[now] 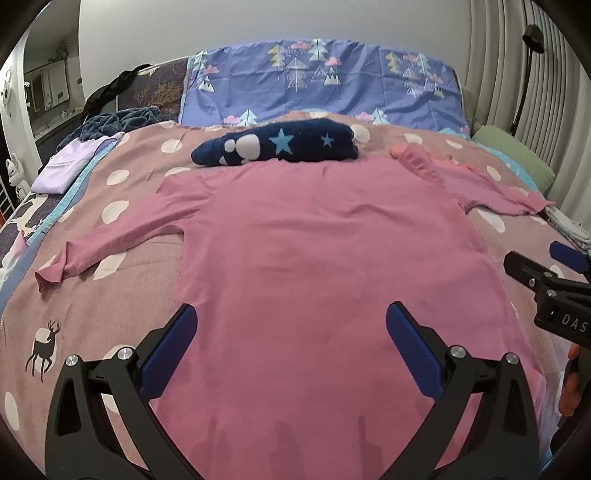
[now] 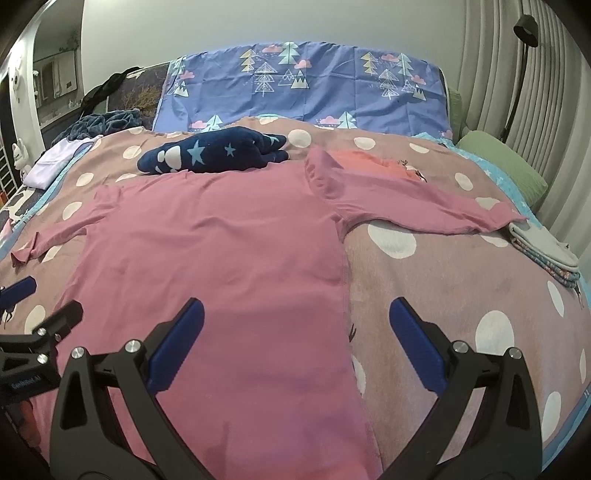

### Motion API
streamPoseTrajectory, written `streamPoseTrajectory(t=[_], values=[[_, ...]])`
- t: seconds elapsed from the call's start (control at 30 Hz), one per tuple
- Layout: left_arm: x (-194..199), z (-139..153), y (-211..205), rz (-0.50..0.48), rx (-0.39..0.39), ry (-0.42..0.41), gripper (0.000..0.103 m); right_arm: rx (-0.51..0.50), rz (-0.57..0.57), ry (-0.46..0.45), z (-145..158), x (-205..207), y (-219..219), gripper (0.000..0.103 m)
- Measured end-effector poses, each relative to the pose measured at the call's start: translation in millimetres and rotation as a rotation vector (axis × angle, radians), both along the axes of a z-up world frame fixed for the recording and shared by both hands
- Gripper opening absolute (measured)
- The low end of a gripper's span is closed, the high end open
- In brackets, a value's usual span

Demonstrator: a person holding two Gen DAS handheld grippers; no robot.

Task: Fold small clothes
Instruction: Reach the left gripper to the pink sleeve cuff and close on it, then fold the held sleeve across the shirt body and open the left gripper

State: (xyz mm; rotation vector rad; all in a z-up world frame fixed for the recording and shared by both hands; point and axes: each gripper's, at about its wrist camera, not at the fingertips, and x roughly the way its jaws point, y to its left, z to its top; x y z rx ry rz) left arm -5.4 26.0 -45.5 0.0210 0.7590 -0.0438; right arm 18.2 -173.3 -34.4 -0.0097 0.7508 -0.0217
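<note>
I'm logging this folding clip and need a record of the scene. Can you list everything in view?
long-sleeved shirt: one, pink, spread flat mid-bed, sleeves out
folded garment: one, navy with stars, beyond the shirt's collar
orange garment: one, behind the shirt's right sleeve
folded cloth stack: one, grey and patterned, right bed edge
lilac cloth: one, folded, left bed edge
bedspread: one, dusty pink with white dots
pillow: one, blue with trees, at the headboard
green cushion: one, far right
floor lamp: one, black, by the curtain
left claw: open, over the shirt's hem
right claw: open, over the shirt's right edge
</note>
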Motion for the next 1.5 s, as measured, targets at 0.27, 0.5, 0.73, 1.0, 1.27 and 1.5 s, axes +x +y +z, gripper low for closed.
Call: streamPoseTrajectory(t=[0.27,0.5,0.73,1.0,1.27,1.5], values=[[10,-7,101,0.234,0.065,-0.053,0.075,-0.01,0.008,0.004,-1,3,1,0.101],[25,-32,260,0.566,0.141,0.069,0.051,-0.012,0.01,0.03,-8,9,3,0.101],[74,-64,296,0.424,0.471,0.183,0.054,-0.021,0.015,0.055,-15,15,7,0.101],[120,-77,331,0.413,0.42,0.327,0.003,-0.01,-0.029,0.081,-21,18,-3,0.101],[101,39,287,0.251,-0.007,0.071,0.003,-0.023,-0.031,0.072,-22,33,-7,0.101],[129,96,160,-0.055,-0.192,0.005,0.003,0.006,0.054,0.05,-21,43,8,0.101]])
